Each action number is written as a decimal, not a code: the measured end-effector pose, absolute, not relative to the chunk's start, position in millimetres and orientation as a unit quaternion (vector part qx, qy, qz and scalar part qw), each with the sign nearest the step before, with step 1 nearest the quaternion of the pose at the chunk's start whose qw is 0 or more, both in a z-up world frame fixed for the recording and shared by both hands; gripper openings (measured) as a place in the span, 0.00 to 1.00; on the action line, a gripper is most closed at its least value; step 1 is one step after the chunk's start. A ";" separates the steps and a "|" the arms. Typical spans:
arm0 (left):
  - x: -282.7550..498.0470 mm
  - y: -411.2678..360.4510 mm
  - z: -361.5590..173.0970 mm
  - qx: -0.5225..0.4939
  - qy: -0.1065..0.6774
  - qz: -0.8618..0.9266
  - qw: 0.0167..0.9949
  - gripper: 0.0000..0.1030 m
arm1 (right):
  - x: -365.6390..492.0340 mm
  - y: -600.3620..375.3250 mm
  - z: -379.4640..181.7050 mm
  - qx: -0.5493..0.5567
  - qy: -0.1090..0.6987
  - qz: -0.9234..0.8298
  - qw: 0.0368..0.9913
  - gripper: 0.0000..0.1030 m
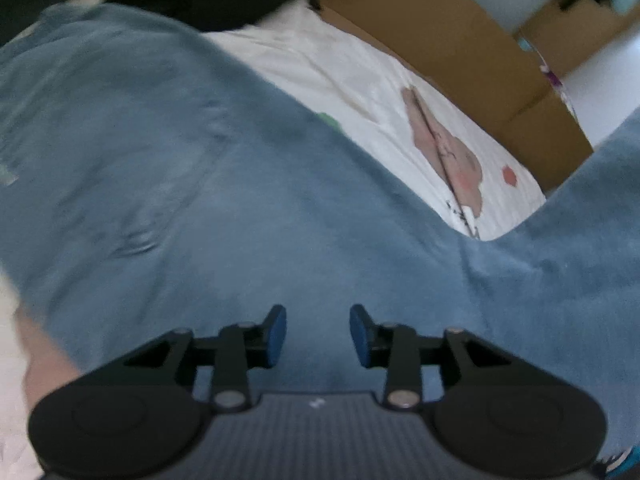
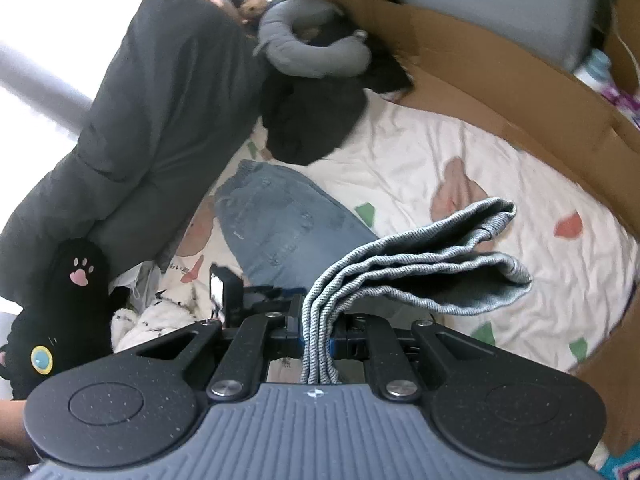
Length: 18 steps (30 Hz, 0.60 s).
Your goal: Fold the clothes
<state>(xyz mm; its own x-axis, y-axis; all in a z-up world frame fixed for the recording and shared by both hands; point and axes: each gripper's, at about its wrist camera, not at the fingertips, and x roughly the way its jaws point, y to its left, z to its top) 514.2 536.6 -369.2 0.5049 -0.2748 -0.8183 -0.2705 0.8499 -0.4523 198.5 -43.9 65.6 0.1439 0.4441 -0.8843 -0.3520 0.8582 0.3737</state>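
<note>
The right gripper (image 2: pixel 318 342) is clamped tight on a bunched fold of the jeans (image 2: pixel 288 224), the pale inside-out denim layers (image 2: pixel 424 272) squeezed between its blue pads and fanning out beyond them, lifted clear of the bed; the rest of the blue garment lies flat on the white printed sheet (image 2: pixel 460 152) just past the fingers; to the left of it sits a dark grey puffer jacket (image 2: pixel 160 120), with a black cat plush (image 2: pixel 76 288) near the gripper's left side and a grey neck pillow (image 2: pixel 312 44) further back beside a small doll (image 2: pixel 250 0); brown cardboard (image 2: pixel 500 76) walls off the far edge of the bed; the left gripper (image 1: pixel 318 336) hovers with its jaws apart and nothing between them, blue pads (image 1: pixel 278 336) plainly separated, directly over the blurred blue denim that fills its view; past the cloth the same sheet shows a pink cartoon print (image 1: pixel 448 148), and the cardboard stands behind it
</note>
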 end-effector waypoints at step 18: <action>443.7 574.8 -356.3 -0.350 0.451 0.044 0.820 0.37 | 257.0 103.8 29.8 0.002 0.621 0.323 0.714 0.09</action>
<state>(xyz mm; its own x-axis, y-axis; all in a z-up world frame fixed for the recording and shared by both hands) 443.7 574.8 -356.3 0.5897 -0.2439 -0.7699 -0.3870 0.7513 -0.5345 257.0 103.8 29.8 0.0208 0.4636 -0.8858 -0.4582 0.7919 0.4037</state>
